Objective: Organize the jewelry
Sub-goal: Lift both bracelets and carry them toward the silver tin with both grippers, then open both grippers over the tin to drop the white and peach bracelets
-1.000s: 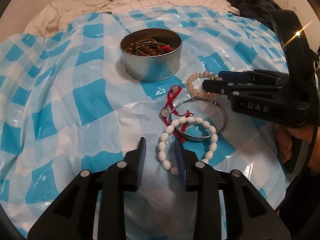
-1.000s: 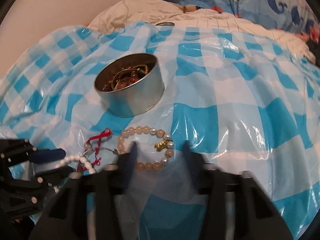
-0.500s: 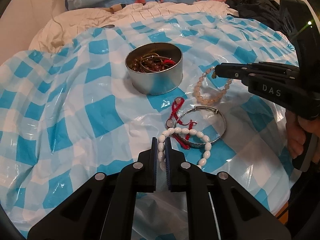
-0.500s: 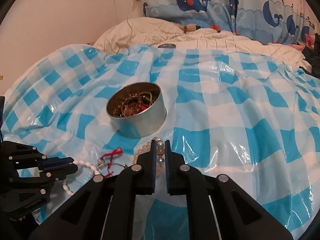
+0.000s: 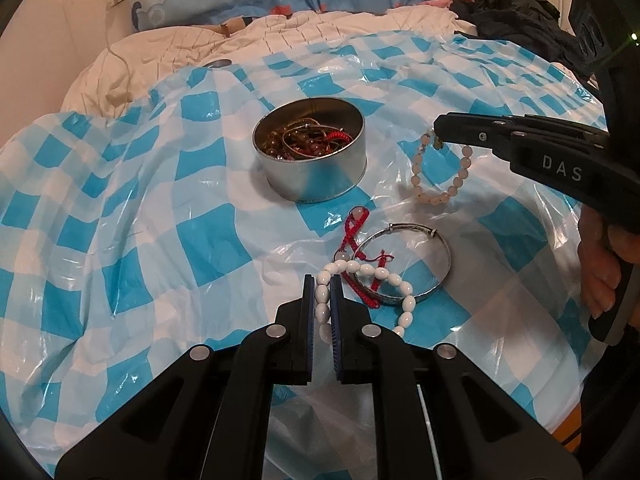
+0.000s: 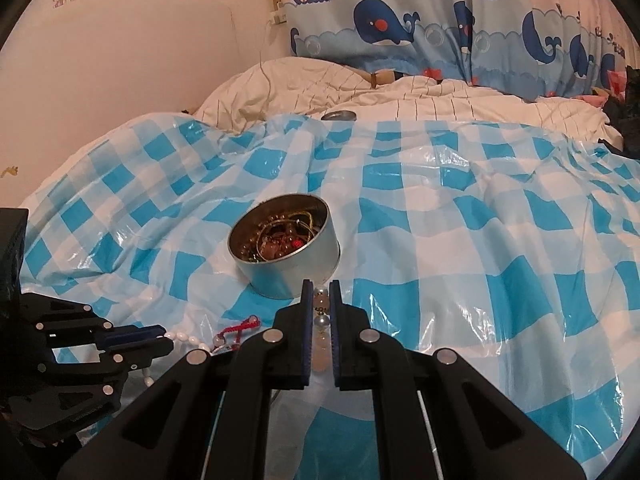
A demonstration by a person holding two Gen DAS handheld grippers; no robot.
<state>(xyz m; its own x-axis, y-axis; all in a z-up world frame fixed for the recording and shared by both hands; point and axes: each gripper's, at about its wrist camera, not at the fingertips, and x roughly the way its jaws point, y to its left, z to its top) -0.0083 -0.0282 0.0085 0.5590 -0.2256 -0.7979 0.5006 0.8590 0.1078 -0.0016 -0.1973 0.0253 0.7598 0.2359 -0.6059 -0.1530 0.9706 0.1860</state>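
We count four loose bracelets beside one tin [image 5: 310, 156] on the bed: our left tool [image 5: 321, 300] clamps the white bead bracelet [image 5: 362, 280], our right tool [image 6: 321, 304] clamps the pink bead bracelet [image 5: 440, 168] aloft; one silver bangle [image 5: 404, 264] and one red cord bracelet [image 5: 354, 236] lie between.

Open cloth on the left and far side, clutter on the near right

The checked plastic sheet [image 5: 120, 208] lay bare to the left of the round tin [image 5: 310, 160] and beyond it, giving wide passage. Just right of the tin, the right tool [image 5: 438, 134] reached in from the side with the pinkish bead bracelet [image 5: 440, 184] hanging from it. Nearer, the silver bangle [image 5: 408, 264], red cord [image 5: 352, 236] and white bead bracelet [image 5: 360, 276] crowded together, overlapping, at the left tool [image 5: 321, 300]. A black garment [image 5: 520, 12] lay at the far right.
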